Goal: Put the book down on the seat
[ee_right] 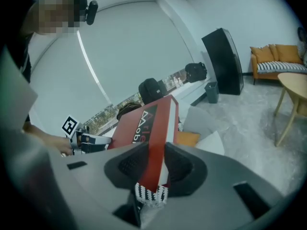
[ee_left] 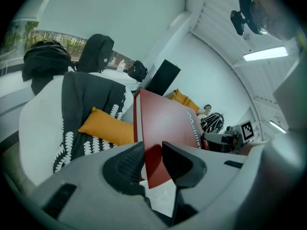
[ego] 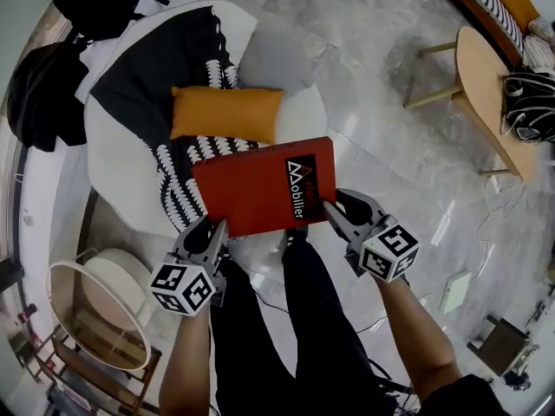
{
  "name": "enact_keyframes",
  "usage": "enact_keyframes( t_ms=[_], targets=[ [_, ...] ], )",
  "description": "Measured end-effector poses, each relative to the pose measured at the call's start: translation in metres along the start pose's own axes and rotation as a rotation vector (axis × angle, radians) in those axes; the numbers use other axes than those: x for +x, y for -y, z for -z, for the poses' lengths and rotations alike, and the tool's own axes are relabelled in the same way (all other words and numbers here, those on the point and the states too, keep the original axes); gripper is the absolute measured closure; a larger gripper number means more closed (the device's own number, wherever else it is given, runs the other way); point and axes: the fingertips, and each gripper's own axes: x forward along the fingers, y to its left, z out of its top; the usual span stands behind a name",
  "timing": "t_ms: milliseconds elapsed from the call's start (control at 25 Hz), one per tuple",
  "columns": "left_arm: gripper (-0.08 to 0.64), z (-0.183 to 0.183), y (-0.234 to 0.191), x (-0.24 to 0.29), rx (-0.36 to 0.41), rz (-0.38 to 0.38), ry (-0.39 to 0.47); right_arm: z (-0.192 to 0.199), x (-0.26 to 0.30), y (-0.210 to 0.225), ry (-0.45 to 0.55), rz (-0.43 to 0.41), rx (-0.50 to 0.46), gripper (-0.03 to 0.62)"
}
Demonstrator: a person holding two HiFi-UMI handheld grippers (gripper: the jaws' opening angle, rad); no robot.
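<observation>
clamping both sets of jaws on the red book point(ego: 260, 187): my left gripper point(ego: 211, 231) bites its near left corner, my right gripper point(ego: 339, 208) its near right corner beside the title. the book lies cover up between them, long axis running left to right, over the front of the white seat point(ego: 113, 167), near the orange cushion point(ego: 227, 113).

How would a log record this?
red book: held, not yet on armchair | left gripper: gripping it | right gripper: gripping it
</observation>
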Motion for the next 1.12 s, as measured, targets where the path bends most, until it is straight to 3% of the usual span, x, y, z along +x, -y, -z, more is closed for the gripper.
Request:
enact_keyframes(
  t_ms=[360, 1120],
  targets=[
    [0.449, 0.084, -0.043, 0.057, -0.074, -0.026, -0.083, 0.076, 0.054, 0.055, -0.100, -0.026, 0.022, 0.476],
    [0.449, 0.163, -0.125, 0.150, -0.098, -0.014, -0.150, 0.170, 0.135, 0.123, -0.159, 0.009, 0.038, 0.476]
  ],
)
